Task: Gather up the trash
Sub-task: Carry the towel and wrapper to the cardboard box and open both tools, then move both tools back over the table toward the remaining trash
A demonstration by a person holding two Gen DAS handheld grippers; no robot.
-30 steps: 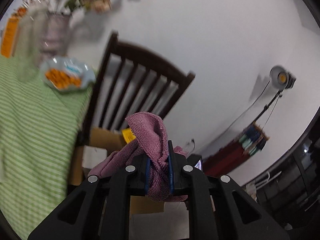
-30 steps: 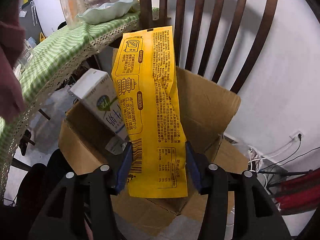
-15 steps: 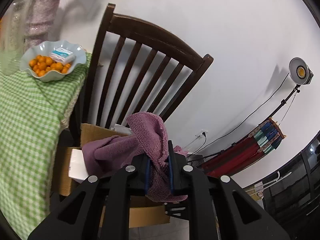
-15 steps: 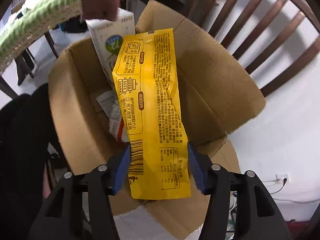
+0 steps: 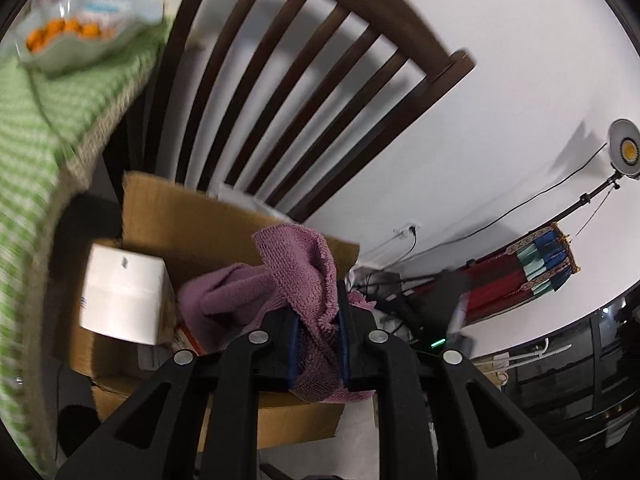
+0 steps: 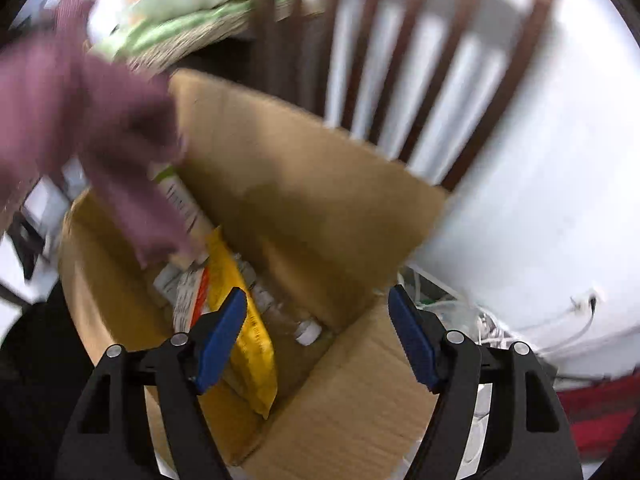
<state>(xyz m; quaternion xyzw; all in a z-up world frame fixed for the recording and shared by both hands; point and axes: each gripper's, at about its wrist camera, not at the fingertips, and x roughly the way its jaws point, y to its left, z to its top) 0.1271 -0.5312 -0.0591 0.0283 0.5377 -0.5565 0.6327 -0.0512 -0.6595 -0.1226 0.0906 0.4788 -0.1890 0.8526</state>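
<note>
My left gripper (image 5: 318, 320) is shut on a purple cloth (image 5: 296, 272) and holds it over an open cardboard box (image 5: 192, 220). A white carton (image 5: 124, 296) stands inside the box at its left. The right gripper (image 6: 316, 292) hangs above the same box (image 6: 304, 184), its jaws opening with nothing between them. A yellow snack packet (image 6: 248, 320) lies loose in the box just past the left finger, next to a clear plastic bottle (image 6: 304, 330) and other wrappers. The cloth (image 6: 100, 120) shows blurred at the upper left of the right wrist view.
A dark wooden chair (image 5: 320, 80) stands right behind the box. A table with a green checked cloth (image 5: 32, 152) borders the box on the left and carries a bowl of oranges (image 5: 80, 36). Cables (image 6: 560, 320) and a lamp stand (image 5: 624, 148) sit by the white wall.
The right jaws widened and the yellow packet dropped from them into the box. The left gripper came down and closer to the box with the cloth still held.
</note>
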